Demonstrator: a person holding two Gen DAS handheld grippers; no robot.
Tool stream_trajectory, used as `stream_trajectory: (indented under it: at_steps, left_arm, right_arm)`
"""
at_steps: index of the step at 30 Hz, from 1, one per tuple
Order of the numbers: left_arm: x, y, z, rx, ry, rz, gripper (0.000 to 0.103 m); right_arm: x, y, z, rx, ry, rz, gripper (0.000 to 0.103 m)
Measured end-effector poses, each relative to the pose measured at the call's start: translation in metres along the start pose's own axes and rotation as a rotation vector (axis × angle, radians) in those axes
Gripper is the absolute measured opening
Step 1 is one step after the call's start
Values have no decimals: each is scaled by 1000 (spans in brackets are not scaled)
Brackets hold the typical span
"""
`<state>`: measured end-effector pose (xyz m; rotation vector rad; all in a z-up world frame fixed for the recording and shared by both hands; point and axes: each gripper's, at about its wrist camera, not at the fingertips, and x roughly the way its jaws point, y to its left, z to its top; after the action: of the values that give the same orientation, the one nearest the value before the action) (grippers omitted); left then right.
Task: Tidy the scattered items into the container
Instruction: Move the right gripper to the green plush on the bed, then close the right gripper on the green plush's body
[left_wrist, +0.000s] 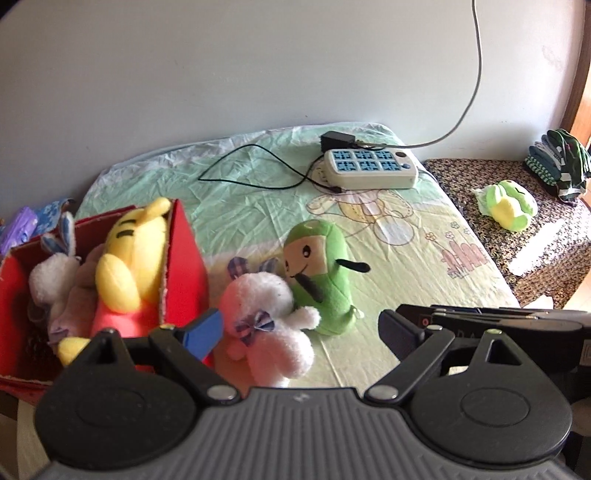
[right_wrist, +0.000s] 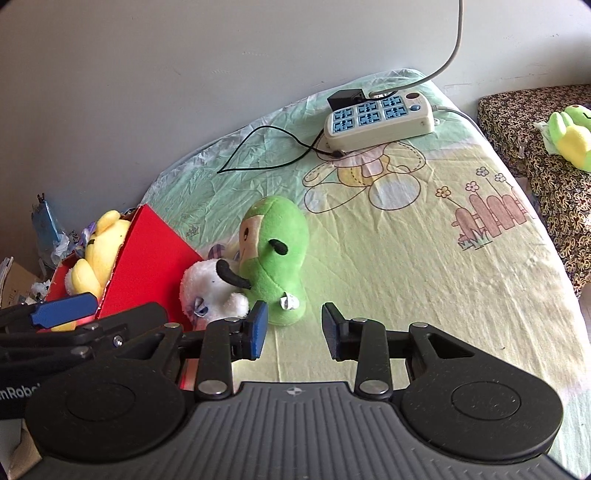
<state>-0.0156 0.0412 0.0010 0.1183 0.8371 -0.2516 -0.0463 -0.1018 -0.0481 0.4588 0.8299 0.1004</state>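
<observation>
We have both grippers aimed down at the two plush toys left on the table, just beside the red box (left_wrist: 184, 273). The left gripper (left_wrist: 299, 328) is spread wide with nothing between its fingers, and it frames the pink-white bunny (left_wrist: 266, 317), which lies on its back against the box's outer wall. We read that spread as preparation: a soft, bulky toy needs a broad opening to get around its body.

The right gripper (right_wrist: 293, 328) stands only partly open, also empty, just short of the base of the green plush (right_wrist: 277, 258), which stands upright and leans on the bunny. Its narrower gap suits a pinch on the toy's lower edge (the white tag there sits nearest the fingers).

The box already holds a yellow bear (left_wrist: 129, 258) and a white bunny (left_wrist: 51, 280), packed against the near wall, so room remains tight. Farther back, the power strip (left_wrist: 369, 168) and its black cord (left_wrist: 251, 166) lie well clear of our reach.
</observation>
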Motion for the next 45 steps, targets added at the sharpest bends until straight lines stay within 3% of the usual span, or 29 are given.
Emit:
stream_trajectory:
  at_steps: [9, 13, 16, 19, 26, 29, 31, 37, 45]
  left_arm:
    - [21, -7, -3, 65, -59, -86, 91]
    - [41, -11, 3, 68, -54, -124, 91]
    - [56, -19, 6, 100, -58, -125, 91]
    - [69, -23, 11, 124, -66, -137, 91]
    - [104, -19, 18, 113, -20, -138, 90]
    - [115, -16, 20, 106, 15, -156, 79]
    - [124, -16, 21, 108, 43, -170, 67]
    - [134, -16, 20, 123, 50, -172, 70]
    - [136, -9, 19, 98, 52, -182, 75]
  right_arm:
    - [16, -19, 28, 23, 49, 44, 36]
    - [25, -13, 47, -21, 95, 81, 46]
    - [33, -9, 61, -48, 120, 97, 48]
    - [44, -5, 74, -72, 155, 111, 58]
    - [79, -3, 96, -33, 268, 187, 60]
    - [97, 1, 98, -45, 297, 157, 61]
    - [107, 2, 99, -35, 327, 154, 61]
    - [121, 11, 101, -49, 336, 153, 75]
    - [120, -6, 103, 31, 303, 115, 74]
